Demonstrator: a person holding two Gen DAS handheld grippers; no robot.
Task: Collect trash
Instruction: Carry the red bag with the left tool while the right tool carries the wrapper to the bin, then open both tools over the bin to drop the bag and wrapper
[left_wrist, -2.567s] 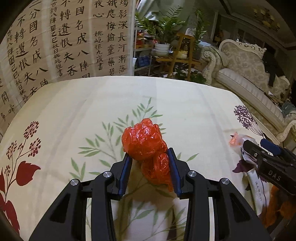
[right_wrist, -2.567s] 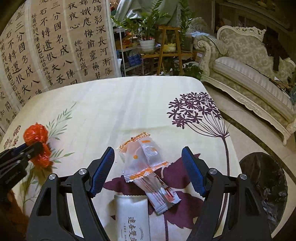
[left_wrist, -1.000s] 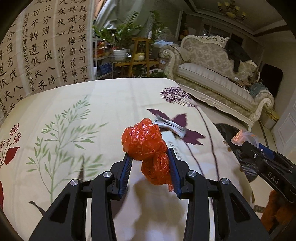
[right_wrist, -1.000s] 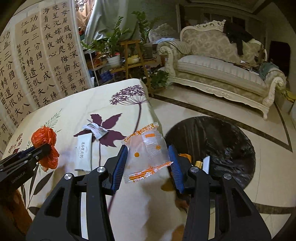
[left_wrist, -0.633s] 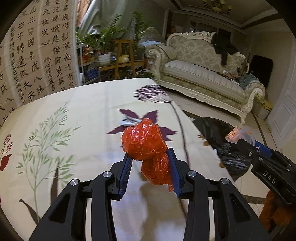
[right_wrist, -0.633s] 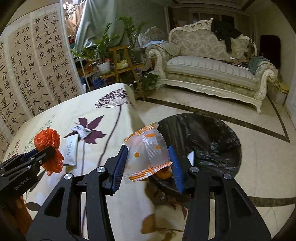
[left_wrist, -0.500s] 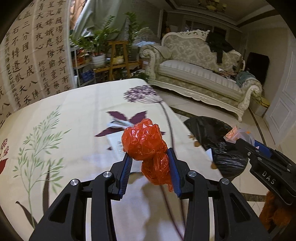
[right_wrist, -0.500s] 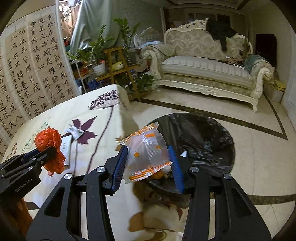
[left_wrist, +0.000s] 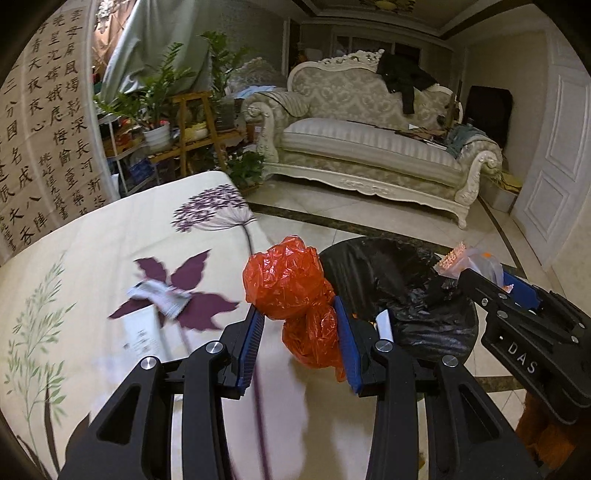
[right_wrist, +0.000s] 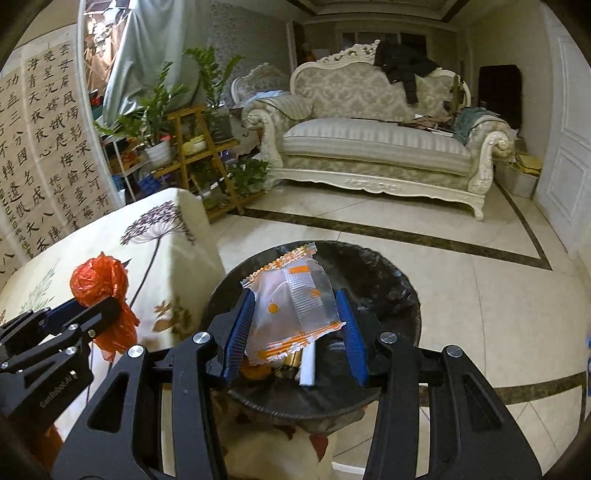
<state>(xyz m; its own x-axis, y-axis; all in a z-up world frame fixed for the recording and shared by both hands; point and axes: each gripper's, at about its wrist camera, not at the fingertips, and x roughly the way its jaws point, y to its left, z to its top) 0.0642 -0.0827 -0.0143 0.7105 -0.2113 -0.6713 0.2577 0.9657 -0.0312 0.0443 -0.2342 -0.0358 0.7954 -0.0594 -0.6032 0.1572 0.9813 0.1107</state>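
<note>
The left gripper (left_wrist: 299, 328) clamps a crumpled red plastic bag (left_wrist: 291, 284), partly closed. The right gripper (right_wrist: 295, 328), likewise, pinches a clear orange-printed wrapper (right_wrist: 291, 310), directly above the black-lined round bin (right_wrist: 388, 280).

left gripper (left_wrist: 299, 328) jaws clamped on red plastic, right gripper (right_wrist: 295, 328) jaws pinching a clear wrapper, side by side

"DAS" on right claw (left_wrist: 480, 275), perhaps
</note>
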